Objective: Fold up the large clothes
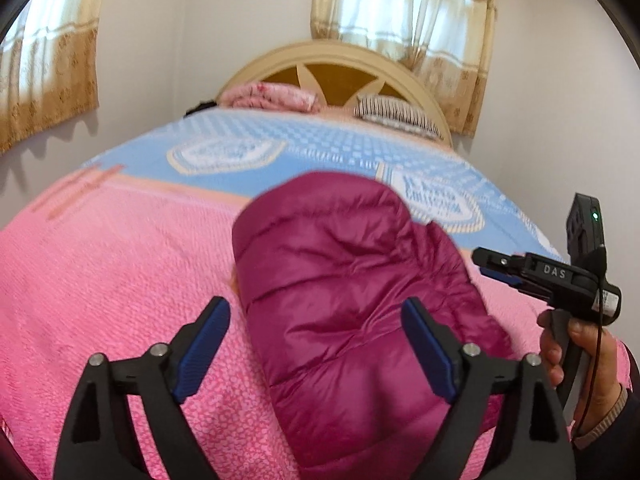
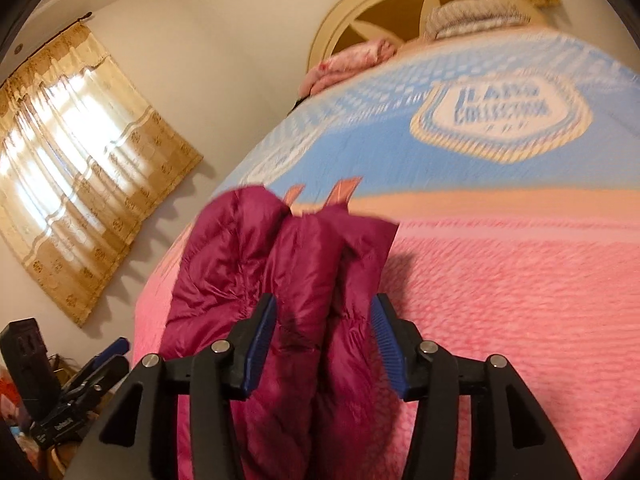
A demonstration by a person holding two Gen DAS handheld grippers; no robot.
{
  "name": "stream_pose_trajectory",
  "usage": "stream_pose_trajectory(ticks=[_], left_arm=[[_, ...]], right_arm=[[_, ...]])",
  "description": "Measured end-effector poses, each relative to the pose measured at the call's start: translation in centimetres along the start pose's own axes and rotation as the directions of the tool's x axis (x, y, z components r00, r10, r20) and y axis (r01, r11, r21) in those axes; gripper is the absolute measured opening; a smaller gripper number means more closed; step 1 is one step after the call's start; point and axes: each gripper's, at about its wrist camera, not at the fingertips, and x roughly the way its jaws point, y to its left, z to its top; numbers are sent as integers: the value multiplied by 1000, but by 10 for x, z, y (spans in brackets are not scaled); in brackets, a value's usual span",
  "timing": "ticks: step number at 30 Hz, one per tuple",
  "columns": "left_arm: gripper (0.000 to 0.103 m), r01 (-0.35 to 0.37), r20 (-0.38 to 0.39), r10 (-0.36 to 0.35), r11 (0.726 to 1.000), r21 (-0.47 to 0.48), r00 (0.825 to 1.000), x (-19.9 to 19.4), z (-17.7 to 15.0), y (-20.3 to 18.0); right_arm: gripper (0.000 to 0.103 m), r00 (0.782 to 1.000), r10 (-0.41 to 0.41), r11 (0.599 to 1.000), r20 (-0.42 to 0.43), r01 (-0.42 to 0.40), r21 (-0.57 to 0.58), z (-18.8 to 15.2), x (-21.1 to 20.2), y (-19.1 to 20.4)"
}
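Observation:
A magenta puffer jacket [image 1: 344, 300] lies folded into a long bundle on the pink bedspread [image 1: 100, 280]. My left gripper [image 1: 316, 316] is open above its near end, jaws wide apart, holding nothing. In the right wrist view the jacket [image 2: 288, 280] runs between the jaws of my right gripper [image 2: 324, 320], which is open and hovers over the jacket's folded edge. The right gripper also shows in the left wrist view [image 1: 492, 264], at the jacket's right side. The left gripper shows at the lower left of the right wrist view [image 2: 112, 352].
The bed has a blue patterned blanket [image 1: 320, 148] beyond the pink one. A pink folded quilt [image 1: 272, 96] and a striped pillow [image 1: 396, 114] lie at the cream headboard [image 1: 328, 56]. Curtained windows [image 2: 76, 152] hang on the walls. Clutter sits on the floor at the left [image 2: 16, 404].

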Motion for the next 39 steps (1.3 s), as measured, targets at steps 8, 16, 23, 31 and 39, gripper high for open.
stream_pose_trajectory(ticks=[8, 16, 23, 31, 39], left_arm=[[103, 0, 96, -1, 1000, 11, 995, -32, 9, -11], [103, 15, 123, -16, 1000, 10, 992, -42, 9, -9], [103, 12, 146, -13, 1000, 9, 989, -47, 9, -6], [103, 18, 155, -20, 1000, 12, 988, -51, 9, -8], [103, 16, 166, -18, 1000, 14, 986, -55, 9, -12]], right_arm=[[64, 988, -97, 994, 117, 101, -33, -10, -55, 30], [66, 981, -98, 989, 165, 115, -97, -18, -77, 63], [67, 980, -94, 985, 175, 117, -125, -22, -84, 77], [67, 981, -88, 985, 173, 112, -134, -28, -87, 82], [67, 980, -89, 985, 180, 114, -133, -30, -91, 84]])
